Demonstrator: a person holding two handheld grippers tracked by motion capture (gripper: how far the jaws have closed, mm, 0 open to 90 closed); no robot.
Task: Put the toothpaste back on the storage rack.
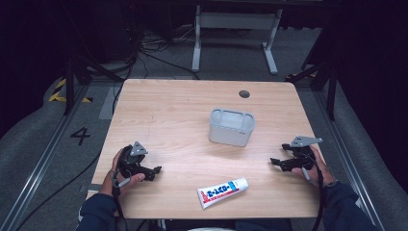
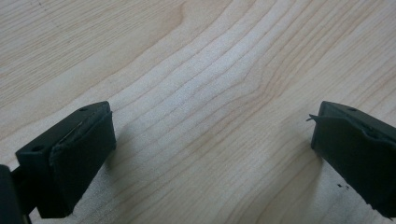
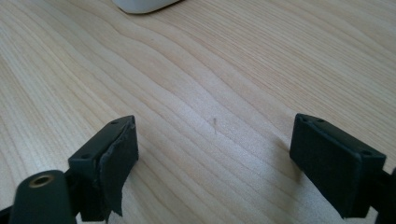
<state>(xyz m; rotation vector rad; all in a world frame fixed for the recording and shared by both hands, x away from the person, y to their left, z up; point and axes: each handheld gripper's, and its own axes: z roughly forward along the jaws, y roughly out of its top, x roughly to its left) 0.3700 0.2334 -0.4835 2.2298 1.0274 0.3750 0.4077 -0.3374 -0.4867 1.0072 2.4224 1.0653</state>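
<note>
Both sets of jaws are spread wide with nothing between them, just bare wood grain showing in the gap in both gripper views. The left gripper (image 1: 155, 171) sits low on the counter (image 1: 173, 110) near its front left corner, held in the person's left hand (image 1: 118, 175), jaws pointing inward toward the middle. The right gripper (image 1: 275, 162) mirrors it over by the front right edge, held in the right hand (image 1: 320, 171), jaws also aimed inward, with its grey three-cornered plate on top. In the right gripper view there's a rounded white edge of something (image 3: 142, 4) at the top of the picture, can't really say what it is from that sliver. Between the two grippers, close to the front edge of the counter, lies a toothpaste tube (image 1: 222, 191), white with red and blue print, flat on its side and angled a bit, cap end pointing right. It's nearer the left gripper's jaws than the right's but not touching either. Farther back, about in the middle of the counter, stands a light grey holder (image 1: 231, 127) with rounded corners and an open top, upright, looks like it has compartments inside. It's well apart from the tube and from both grippers. There's also a small dark round hole (image 1: 244, 94) in the counter near the back edge. Cables trail from each gripper down past the person's dark sleeves.
</note>
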